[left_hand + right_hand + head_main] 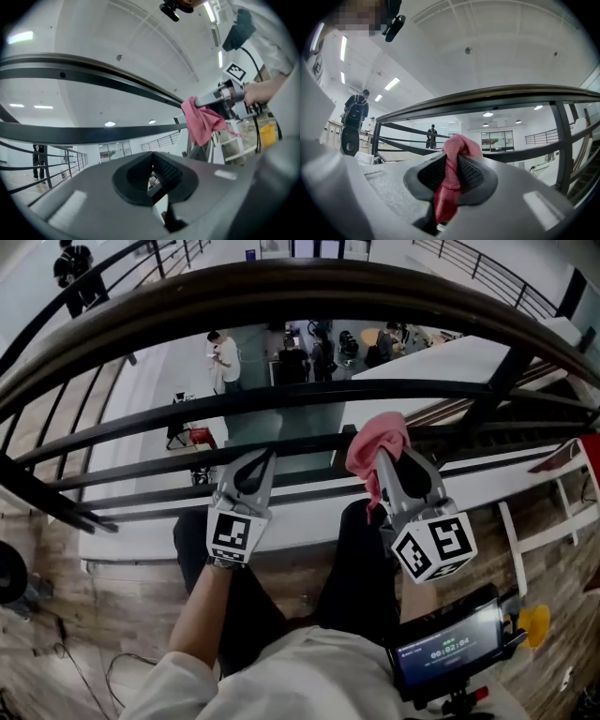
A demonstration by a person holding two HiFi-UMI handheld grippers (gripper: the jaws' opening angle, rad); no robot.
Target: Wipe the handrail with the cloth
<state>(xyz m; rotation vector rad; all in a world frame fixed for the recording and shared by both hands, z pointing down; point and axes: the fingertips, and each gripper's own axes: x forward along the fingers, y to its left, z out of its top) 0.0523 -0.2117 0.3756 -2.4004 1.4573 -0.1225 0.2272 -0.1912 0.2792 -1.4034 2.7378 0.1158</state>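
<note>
Between the jaws of the right claw [382,465]: pink cloth [457,147], clenched, one bunch standing above the tips, a tail hanging below. To its left, level with it: left claw [152,180], jaws closed together, nothing held. Just ahead of both: dark railing bars [281,399]; contact with the cloth cannot be told. Above and beyond the tips: handrail [309,292], broad, dark. Far below: people [225,357] on a lower floor.
</note>
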